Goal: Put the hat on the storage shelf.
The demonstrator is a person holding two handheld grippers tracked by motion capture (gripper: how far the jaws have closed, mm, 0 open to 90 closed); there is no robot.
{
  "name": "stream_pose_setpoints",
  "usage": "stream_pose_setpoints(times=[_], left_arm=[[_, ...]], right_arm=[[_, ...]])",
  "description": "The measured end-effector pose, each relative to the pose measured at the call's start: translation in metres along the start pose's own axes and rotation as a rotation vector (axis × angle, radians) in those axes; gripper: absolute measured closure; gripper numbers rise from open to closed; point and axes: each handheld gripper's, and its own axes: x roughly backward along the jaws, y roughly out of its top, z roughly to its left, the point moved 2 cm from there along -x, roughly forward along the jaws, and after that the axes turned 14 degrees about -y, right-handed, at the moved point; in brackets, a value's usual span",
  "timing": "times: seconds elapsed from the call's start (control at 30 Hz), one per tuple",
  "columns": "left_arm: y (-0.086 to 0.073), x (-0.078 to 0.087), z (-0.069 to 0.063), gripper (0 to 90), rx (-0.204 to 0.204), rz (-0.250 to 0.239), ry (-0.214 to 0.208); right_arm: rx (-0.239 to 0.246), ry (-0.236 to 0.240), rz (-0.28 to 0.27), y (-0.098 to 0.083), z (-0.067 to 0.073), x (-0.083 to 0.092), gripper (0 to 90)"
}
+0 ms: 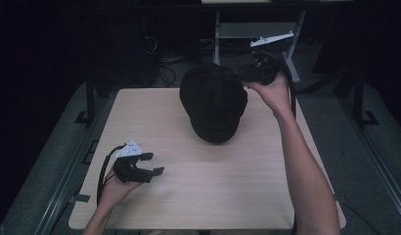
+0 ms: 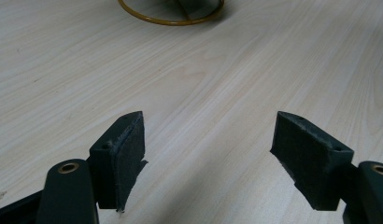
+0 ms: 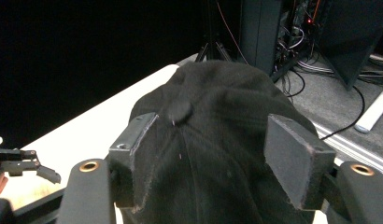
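A black cap (image 1: 213, 103) stands raised at the far middle of the light wooden table (image 1: 213, 191), its brim toward me. My right gripper (image 1: 245, 74) is at the cap's far right side. In the right gripper view its jaws are open, one on each side of the cap's crown (image 3: 213, 149), near the top button (image 3: 179, 112). My left gripper (image 1: 154, 163) is held low over the table's front left, open, with nothing between its pads (image 2: 122, 154). A yellow ring (image 2: 171, 18) lies on the table ahead of it.
Behind the table stand a grey metal frame (image 1: 257, 29) and dark equipment with cables (image 3: 292, 56) on the floor. The left gripper (image 3: 21, 165) also appears far off in the right gripper view. Bare tabletop stretches between the cap and the front edge.
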Motion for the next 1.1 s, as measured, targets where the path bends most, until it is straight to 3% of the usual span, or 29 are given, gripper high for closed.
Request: stream_pose_setpoints(times=[0.63,1.1], left_arm=[[0.001,-0.001,-0.002,25.0,-0.012,0.0,0.005],[0.002,-0.003,-0.002,24.5,-0.004,-0.005,0.006]], right_arm=[[-0.035,-0.01,0.034,-0.039,-0.018,0.026,31.2],[-0.041,-0.004,0.053,-0.069,-0.02,0.033,27.2]])
